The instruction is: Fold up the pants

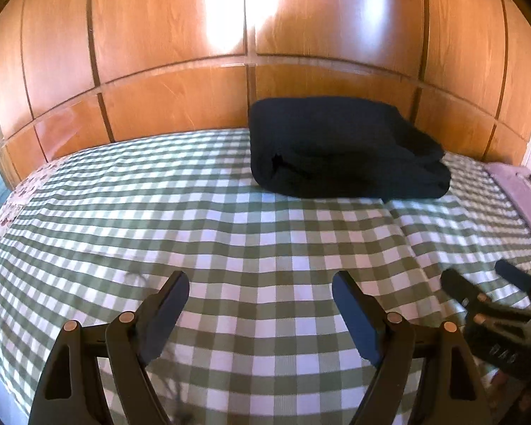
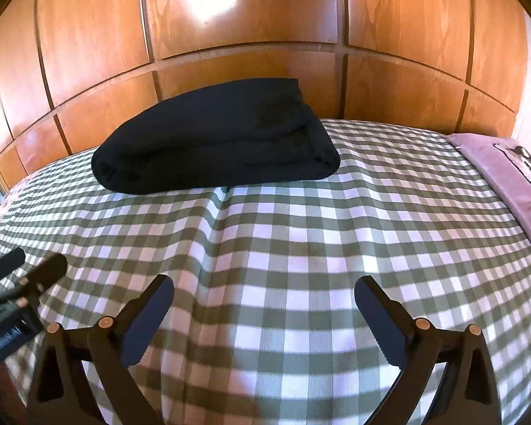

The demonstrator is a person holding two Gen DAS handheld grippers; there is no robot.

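The black pants (image 1: 343, 148) lie folded in a thick bundle on the far part of the green-and-white checked bed cover (image 1: 230, 233), close to the wooden panel wall. They also show in the right wrist view (image 2: 216, 141). My left gripper (image 1: 262, 283) is open and empty, well short of the pants, over bare cover. My right gripper (image 2: 263, 290) is open and empty too, equally far back. The right gripper shows at the lower right of the left wrist view (image 1: 485, 276), and the left gripper at the lower left of the right wrist view (image 2: 32, 265).
A glossy wooden panel wall (image 1: 251, 35) stands behind the bed. A lilac pillow or sheet (image 2: 506, 173) lies along the bed's right edge. A floral cloth (image 1: 3, 212) shows at the left edge. A crease runs down the cover (image 2: 209, 233).
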